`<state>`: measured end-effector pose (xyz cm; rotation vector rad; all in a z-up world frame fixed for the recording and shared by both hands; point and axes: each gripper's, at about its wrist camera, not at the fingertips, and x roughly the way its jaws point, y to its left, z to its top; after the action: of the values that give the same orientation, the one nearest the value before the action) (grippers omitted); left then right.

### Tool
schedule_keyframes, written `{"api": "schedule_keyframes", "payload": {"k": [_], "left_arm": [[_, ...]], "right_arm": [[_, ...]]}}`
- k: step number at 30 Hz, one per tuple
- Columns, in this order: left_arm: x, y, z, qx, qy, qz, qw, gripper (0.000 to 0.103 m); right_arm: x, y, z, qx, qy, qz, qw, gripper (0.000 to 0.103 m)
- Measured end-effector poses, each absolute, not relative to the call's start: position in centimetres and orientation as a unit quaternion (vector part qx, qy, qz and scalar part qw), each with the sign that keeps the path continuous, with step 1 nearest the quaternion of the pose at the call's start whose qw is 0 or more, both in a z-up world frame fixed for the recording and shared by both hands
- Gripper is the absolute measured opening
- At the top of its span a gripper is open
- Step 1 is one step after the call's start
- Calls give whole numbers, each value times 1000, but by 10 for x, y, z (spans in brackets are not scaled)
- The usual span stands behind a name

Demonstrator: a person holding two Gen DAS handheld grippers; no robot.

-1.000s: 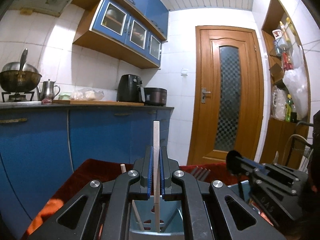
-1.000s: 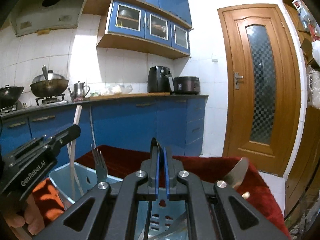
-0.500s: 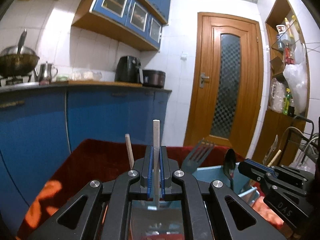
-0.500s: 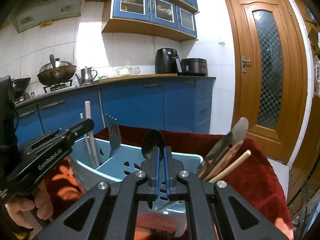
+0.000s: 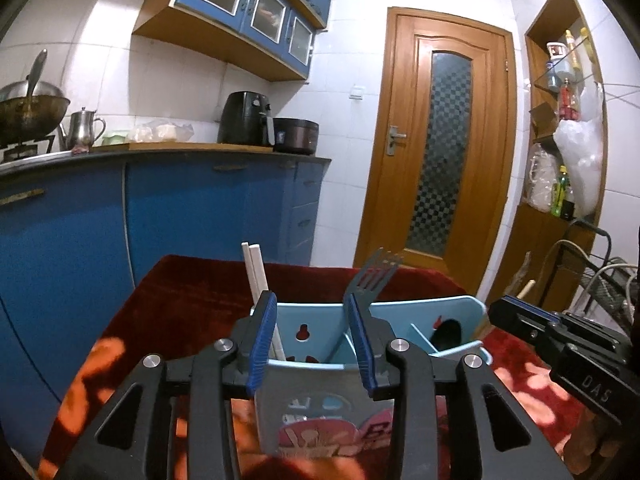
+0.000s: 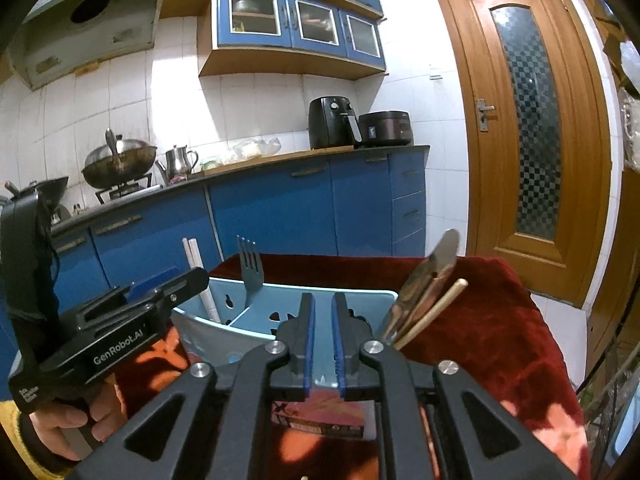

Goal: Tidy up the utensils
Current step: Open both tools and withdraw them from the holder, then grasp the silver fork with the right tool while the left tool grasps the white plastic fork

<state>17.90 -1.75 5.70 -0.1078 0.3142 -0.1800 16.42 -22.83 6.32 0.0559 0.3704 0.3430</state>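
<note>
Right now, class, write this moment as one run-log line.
left gripper: open, just released chopsticks | right gripper: opening, empty | utensil holder: chopsticks, fork, spoon inside

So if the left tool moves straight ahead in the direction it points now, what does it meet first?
Probably the light blue utensil holder: the open left tool already straddles its near wall. Past that wall stand the white chopsticks and the fork. Depth is hard to judge here.

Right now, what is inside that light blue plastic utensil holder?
Standing in the light blue plastic utensil holder: two white chopsticks, a grey fork, a black spoon. Its walls hide their lower ends.
</note>
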Motion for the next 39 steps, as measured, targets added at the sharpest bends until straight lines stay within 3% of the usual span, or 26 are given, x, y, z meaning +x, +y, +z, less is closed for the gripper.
{"api": "schedule_keyframes", "payload": {"k": [2,25,39], "left_arm": [[173,-17,60,-49,157,-89,982,38],[85,-19,93,-24,214,-127,968,38],[51,-24,58,-8,291,-127,948,38]], "right_arm": [[158,-232,66,38,186,169,967,20],[73,-254,83,85,240,161,953,20],[32,-276,51,102,306,130,938,20]]}}
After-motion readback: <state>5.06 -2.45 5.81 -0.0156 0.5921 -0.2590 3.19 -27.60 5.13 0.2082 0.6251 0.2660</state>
